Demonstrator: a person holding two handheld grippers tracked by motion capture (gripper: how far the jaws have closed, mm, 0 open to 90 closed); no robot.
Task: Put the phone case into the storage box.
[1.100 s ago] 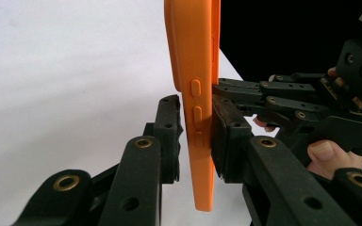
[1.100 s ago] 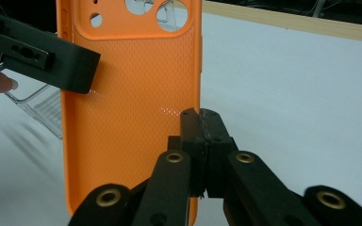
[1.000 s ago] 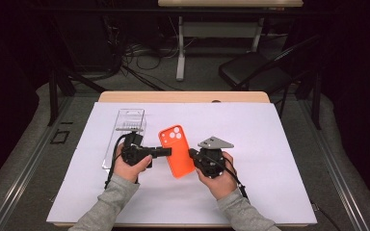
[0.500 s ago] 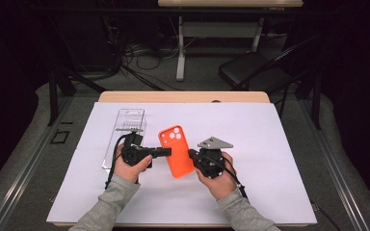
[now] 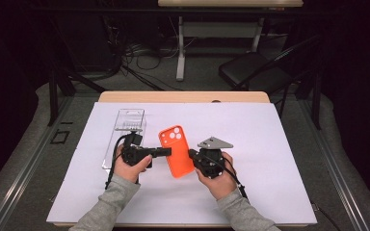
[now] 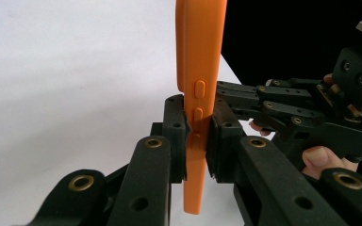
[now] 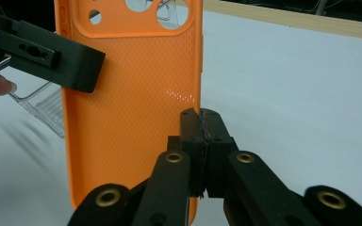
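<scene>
A dim room with chairs and cables is sitting behind a tabletop (image 5: 270, 144) covered in white paper. Above its near middle, an orange phone case (image 5: 176, 151) is being held up between two hand-held grippers, its camera cut-outs pointing away from the person. The left gripper (image 5: 166, 151) is pinching the case's left edge: in the left gripper view its jaws are pressing on either side of the button strip (image 6: 199, 113), having just been closing the last bit onto it. The right gripper (image 5: 191, 154) is clamping the opposite edge, its jaws nearly together with the case's thin rim (image 7: 199, 117) caught between them. A clear plastic package (image 5: 127, 127) is lying flat on the paper just beyond the left hand (image 5: 127, 166), apart from the case.

As a judgement, the pick-up is done and both grips look settled. What is left, whether fitting, flexing or packing the case, is not yet showing; the package is lying untouched.
</scene>
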